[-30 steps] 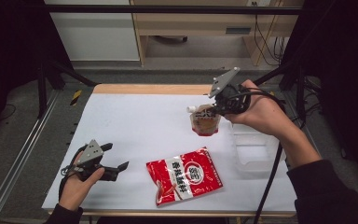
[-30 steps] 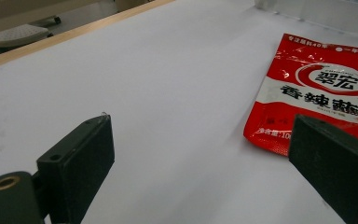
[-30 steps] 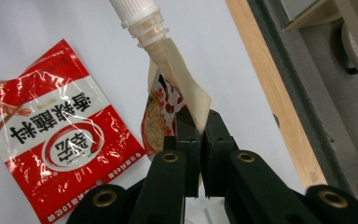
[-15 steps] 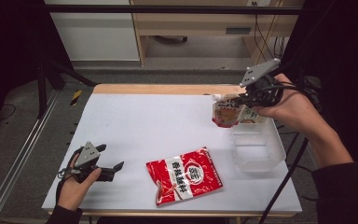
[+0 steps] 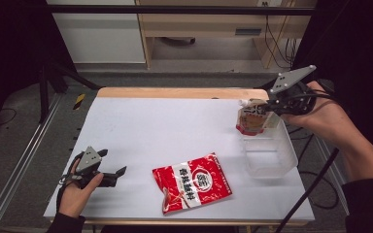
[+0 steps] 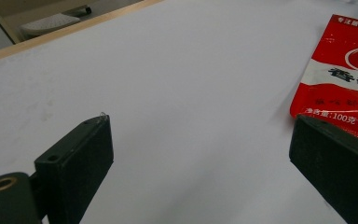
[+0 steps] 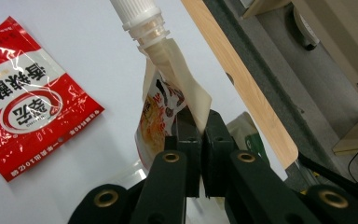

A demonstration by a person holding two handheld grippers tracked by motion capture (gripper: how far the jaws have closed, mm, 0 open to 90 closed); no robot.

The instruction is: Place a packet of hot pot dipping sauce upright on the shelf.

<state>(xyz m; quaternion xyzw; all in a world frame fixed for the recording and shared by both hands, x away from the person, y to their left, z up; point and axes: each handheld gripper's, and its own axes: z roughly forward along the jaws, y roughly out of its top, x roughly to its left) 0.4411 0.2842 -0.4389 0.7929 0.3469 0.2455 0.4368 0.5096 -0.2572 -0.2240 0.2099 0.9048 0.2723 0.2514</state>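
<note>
White tabletop (image 5: 175,126) with a wooden far edge, dark surrounds: right tool (image 5: 267,108) clamped on a spouted pouch (image 5: 250,119) held above the clear container (image 5: 268,155), left tool (image 5: 112,175) apart, resting near the red packet (image 5: 192,182).

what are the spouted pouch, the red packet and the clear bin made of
The spouted pouch with the white screw cap in the right claw looks like soft laminated plastic film, as it creases where pinched. The flat red packet seems to be glossy plastic or foil film, with wrinkles and glare. The clear rectangular bin appears to be rigid transparent plastic, since the table shows through its walls.
</note>
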